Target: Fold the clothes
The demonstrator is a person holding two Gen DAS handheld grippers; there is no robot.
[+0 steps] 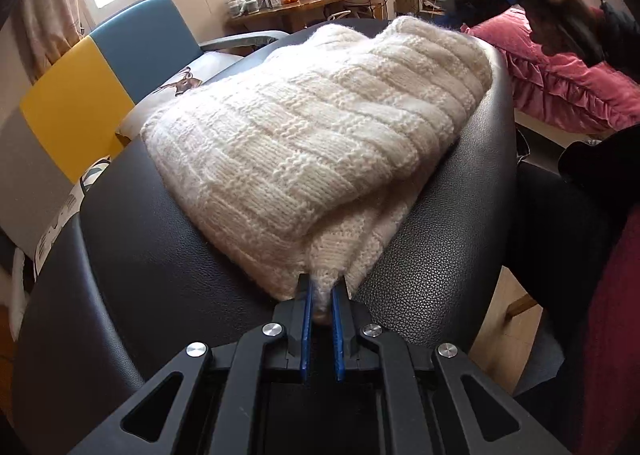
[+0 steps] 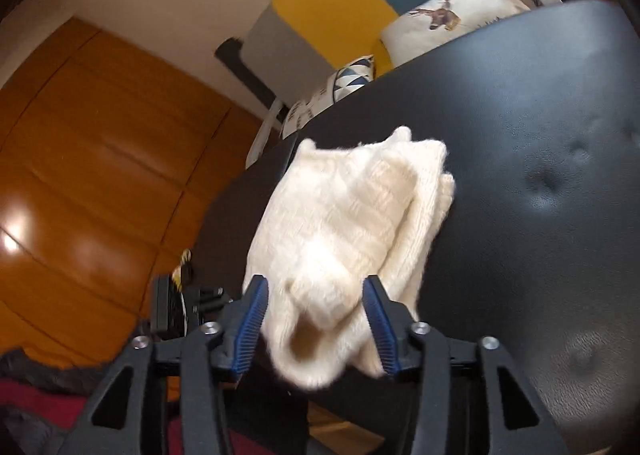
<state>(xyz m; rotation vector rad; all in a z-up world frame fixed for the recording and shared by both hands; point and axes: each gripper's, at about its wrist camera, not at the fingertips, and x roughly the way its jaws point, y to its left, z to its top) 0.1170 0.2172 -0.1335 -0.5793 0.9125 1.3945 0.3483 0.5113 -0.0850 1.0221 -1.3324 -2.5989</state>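
Left wrist view: the left tool (image 1: 322,289) has its blue pads (image 1: 307,319) drawn close together, clamped on the near corner of a cream knit sweater (image 1: 312,127). The sweater lies folded in layers on a black leather seat (image 1: 168,279), reaching from the tool toward the seat's far edge. Behind it stand a blue and yellow chair (image 1: 108,67) and a pink bed (image 1: 560,83).

Right wrist view: the right tool (image 2: 316,303) has its fingers (image 2: 252,319) spread apart, with a bunched edge of the sweater (image 2: 344,223) lying between them. Whether the pads touch the cloth is unclear; the picture is blurred. The sweater rests at the seat's (image 2: 520,135) edge, above an orange wood floor (image 2: 92,175).
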